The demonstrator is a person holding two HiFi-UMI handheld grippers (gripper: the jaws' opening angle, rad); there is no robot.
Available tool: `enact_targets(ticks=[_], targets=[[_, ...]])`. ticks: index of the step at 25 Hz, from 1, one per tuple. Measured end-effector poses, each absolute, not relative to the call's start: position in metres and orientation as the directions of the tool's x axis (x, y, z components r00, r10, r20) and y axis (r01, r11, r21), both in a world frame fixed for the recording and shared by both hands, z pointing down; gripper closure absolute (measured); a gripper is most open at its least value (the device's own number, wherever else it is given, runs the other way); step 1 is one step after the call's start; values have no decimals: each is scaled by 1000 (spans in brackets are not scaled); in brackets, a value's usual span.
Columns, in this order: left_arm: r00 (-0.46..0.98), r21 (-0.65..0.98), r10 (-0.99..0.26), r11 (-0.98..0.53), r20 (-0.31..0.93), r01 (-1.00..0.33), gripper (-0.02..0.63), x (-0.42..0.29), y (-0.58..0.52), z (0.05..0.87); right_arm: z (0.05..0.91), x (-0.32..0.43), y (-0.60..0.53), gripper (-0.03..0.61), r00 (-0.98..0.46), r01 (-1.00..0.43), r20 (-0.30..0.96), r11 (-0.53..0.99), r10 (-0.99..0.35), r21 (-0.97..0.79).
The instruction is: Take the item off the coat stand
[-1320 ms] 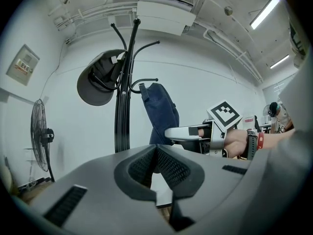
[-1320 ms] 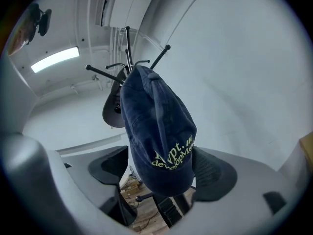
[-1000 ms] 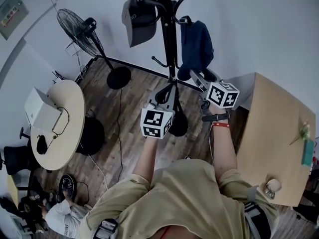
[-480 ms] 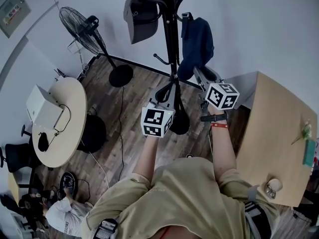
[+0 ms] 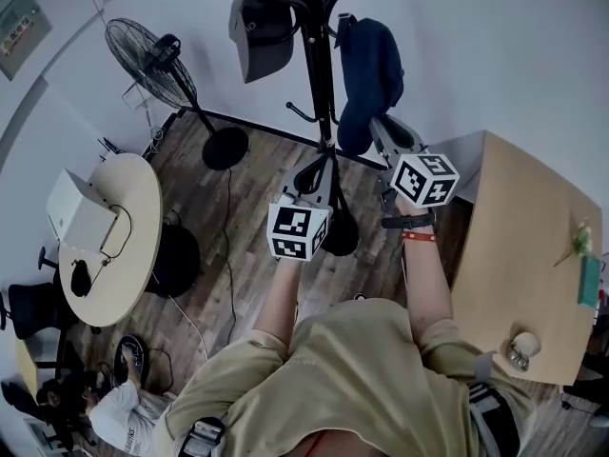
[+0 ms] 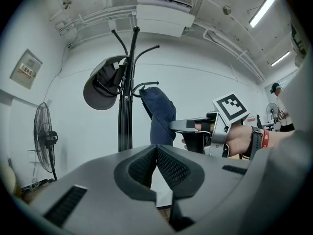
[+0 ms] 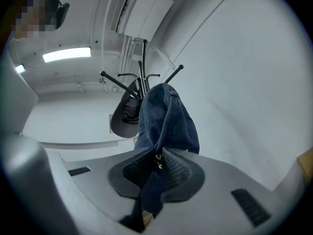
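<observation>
A black coat stand (image 5: 319,65) carries a navy cloth item (image 5: 369,74) on a right-hand hook and a grey cap (image 5: 262,31) on the left. My right gripper (image 5: 373,129) reaches up to the navy item's lower edge. In the right gripper view its jaws (image 7: 157,153) are closing, and the hanging navy cloth (image 7: 166,116) is pinched between the pads. My left gripper (image 5: 319,174) hovers lower, in front of the stand's pole, shut with nothing between its pads (image 6: 156,148). The left gripper view shows the navy item (image 6: 160,114) with the right gripper (image 6: 188,126) at it.
A standing fan (image 5: 152,55) is left of the stand by the wall. A round table (image 5: 114,236) with a white box sits at the left. A wooden table (image 5: 523,246) stands at the right. A person sits on the floor at bottom left (image 5: 114,417).
The right gripper has risen slightly to the navy item's lower edge. The left gripper has hardly moved.
</observation>
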State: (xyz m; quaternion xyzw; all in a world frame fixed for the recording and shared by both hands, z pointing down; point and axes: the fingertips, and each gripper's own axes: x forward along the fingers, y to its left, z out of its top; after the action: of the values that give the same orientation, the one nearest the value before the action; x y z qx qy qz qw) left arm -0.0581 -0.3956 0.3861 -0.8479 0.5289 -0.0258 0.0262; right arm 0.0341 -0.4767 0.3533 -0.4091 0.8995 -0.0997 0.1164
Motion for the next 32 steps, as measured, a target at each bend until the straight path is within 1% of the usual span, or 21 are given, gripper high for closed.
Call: enact_targets(ticks=[10,15,21,32], targets=[[459,-83,-888,-458,7,-885,591,-50,-385,379,321,46,-465,522,-611,-736,-181,637,-771,-228],[465,-89,-886,-463,6,-882,591,-49,-379,377,305,52,-457,526,-601,-732,-223,640,-768,-234],[484,-93,-875,-483,8,-871,591,-40,-371,379,282,71,-450,528,-559,-754,-272,617,-783,-226],[520,-93,-854,-519,17,-850,591,-32,-357,379,267,102,-427,532,-479,-798,-317,557,-818,-232]])
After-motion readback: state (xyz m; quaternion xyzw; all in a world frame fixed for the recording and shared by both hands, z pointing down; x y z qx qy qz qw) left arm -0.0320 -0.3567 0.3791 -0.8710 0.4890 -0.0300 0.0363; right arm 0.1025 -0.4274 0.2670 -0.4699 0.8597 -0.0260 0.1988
